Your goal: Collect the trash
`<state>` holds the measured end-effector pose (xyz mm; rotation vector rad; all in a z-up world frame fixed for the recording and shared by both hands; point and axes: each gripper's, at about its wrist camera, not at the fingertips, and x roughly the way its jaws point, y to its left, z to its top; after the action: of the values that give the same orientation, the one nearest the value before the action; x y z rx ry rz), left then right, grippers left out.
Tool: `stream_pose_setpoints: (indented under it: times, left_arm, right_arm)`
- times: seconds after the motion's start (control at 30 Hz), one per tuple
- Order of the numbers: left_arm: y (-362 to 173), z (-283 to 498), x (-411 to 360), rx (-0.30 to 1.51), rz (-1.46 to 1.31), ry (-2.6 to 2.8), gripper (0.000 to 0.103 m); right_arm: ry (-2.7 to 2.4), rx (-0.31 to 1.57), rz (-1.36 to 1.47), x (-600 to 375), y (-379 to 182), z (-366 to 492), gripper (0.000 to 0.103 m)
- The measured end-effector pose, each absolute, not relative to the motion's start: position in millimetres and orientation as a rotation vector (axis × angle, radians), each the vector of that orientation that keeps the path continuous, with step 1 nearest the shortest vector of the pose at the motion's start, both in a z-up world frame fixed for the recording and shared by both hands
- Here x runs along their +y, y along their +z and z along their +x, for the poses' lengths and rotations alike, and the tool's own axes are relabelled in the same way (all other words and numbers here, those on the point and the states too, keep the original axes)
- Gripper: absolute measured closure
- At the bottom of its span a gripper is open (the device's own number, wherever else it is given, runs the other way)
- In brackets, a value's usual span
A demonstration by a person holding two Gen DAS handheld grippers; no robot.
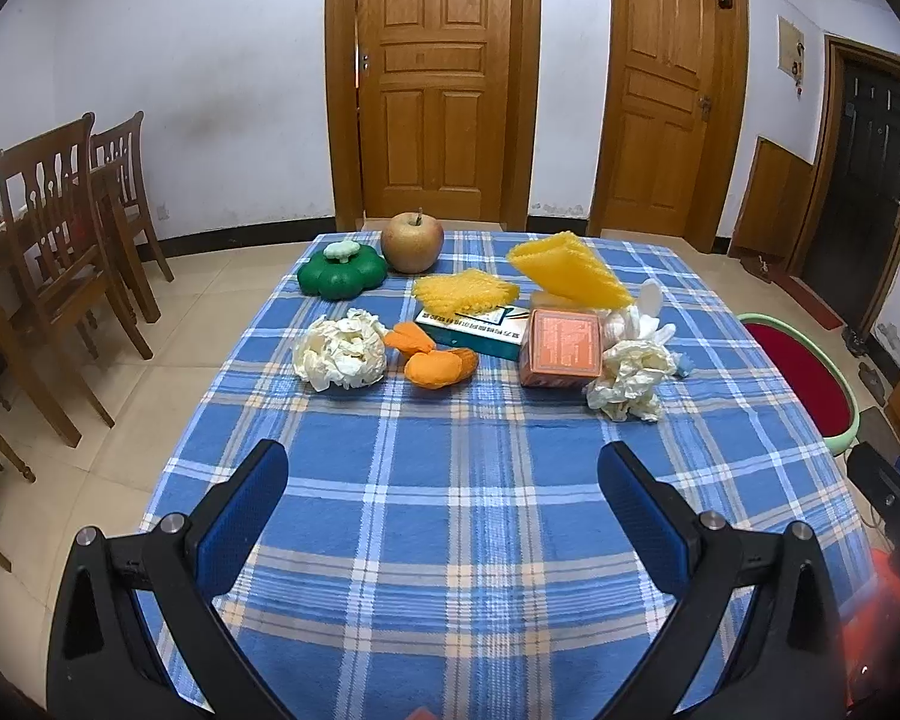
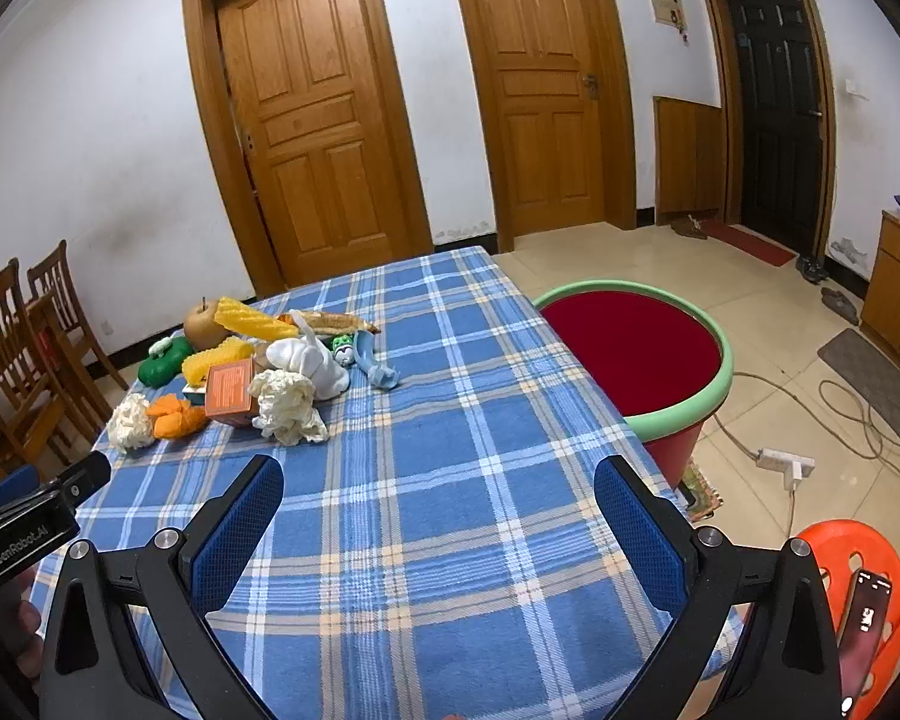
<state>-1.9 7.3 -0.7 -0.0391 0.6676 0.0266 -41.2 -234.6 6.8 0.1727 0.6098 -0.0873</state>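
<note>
While the trash pile sits ahead, left tongs and right tongs gape wide, gripping nothing.

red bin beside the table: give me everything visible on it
The bin is a round tub, plastic by the look, red inside and out with a pale green rolled rim. It stands upright on the tiled floor at the table's right edge, rim just below the tabletop. Its visible interior looks empty; the bottom is out of sight. Neither gripper touches it.
</note>
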Motion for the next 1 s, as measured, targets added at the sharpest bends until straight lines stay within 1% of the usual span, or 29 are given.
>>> stream_pose_setpoints:
  times: [0.33, 0.63, 0.77, 0.9, 0.93, 1.0]
  left_arm:
    - [-0.3, 17.2, 20.2, 0.694, -0.023, 0.037, 0.002]
    - [1.2, 60.2, 51.1, 0.726, -0.001, 0.093, 0.002]
    - [-6.0, 84.4, 67.3, 0.741, -0.02, 0.121, 0.002]
    - [-22.7, 110.1, 85.3, 0.782, -0.053, 0.143, 0.002]
    - [-25.8, 114.0, 88.5, 0.789, -0.065, 0.149, 0.002]
    - [-34.6, 123.6, 95.7, 0.81, -0.103, 0.149, 0.008]
  right_arm:
    - [-0.075, 0.637, 0.169, -235.3, 6.2, -25.5, 0.0]
    - [-0.046, 0.701, 0.178, -238.5, 5.9, 18.0, 0.0]
    - [-0.002, 0.76, 0.222, -240.8, 0.9, 43.1, 0.0]
    - [-0.005, 0.787, 0.186, -235.6, -3.7, 69.0, 0.0]
    - [-0.007, 0.797, 0.185, -235.1, -5.6, 75.8, 0.0]
    - [0.0, 0.82, 0.198, -235.6, -8.9, 87.9, 0.0]
